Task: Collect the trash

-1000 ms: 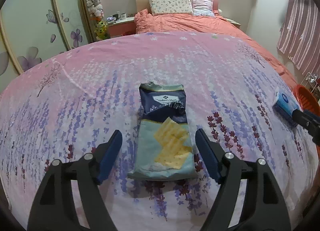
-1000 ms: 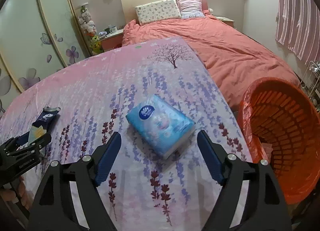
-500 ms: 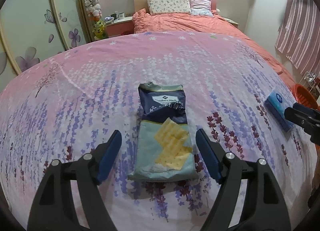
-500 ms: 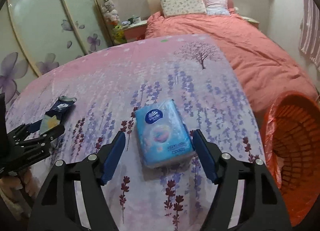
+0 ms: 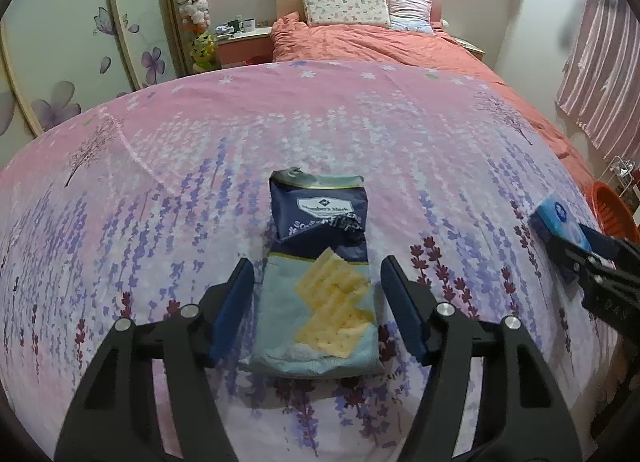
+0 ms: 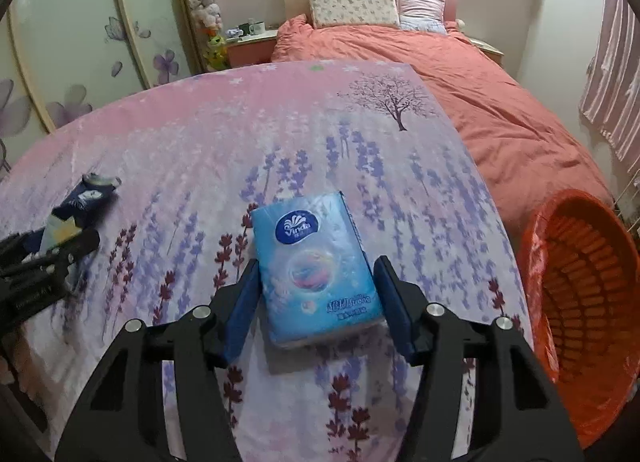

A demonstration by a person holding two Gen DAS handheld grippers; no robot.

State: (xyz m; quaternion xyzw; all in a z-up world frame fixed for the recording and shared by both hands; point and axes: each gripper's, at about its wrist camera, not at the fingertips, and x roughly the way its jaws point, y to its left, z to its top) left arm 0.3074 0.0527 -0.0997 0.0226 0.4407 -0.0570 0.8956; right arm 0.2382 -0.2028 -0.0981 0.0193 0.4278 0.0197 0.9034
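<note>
A dark blue and pale blue cracker bag [image 5: 320, 286] lies flat on the lavender-print bedspread [image 5: 320, 121]. My left gripper [image 5: 317, 266] straddles its lower half. The jaws are closing, with a narrow gap on each side of the bag. A blue tissue pack [image 6: 312, 262] lies near the bed's right edge. My right gripper [image 6: 318, 266] straddles it with jaws closing, the pads just short of its sides. From the left wrist, the tissue pack [image 5: 556, 217] and right gripper [image 5: 592, 258] show at far right. The right wrist view has the cracker bag [image 6: 84, 201] and left gripper [image 6: 60, 250] at far left.
An orange slatted basket [image 6: 580, 302] lined with an orange bag stands on the floor by the bed's right edge, also seen as the basket [image 5: 612, 209] from the left. A salmon duvet [image 6: 460, 73] and pillows lie at the head. Wardrobe doors stand at left.
Both grippers' jaws have narrowed around what lies between them. The right gripper has rolled, so the tissue pack now lies lengthways between its fingers. Neither item has left the bedspread.
</note>
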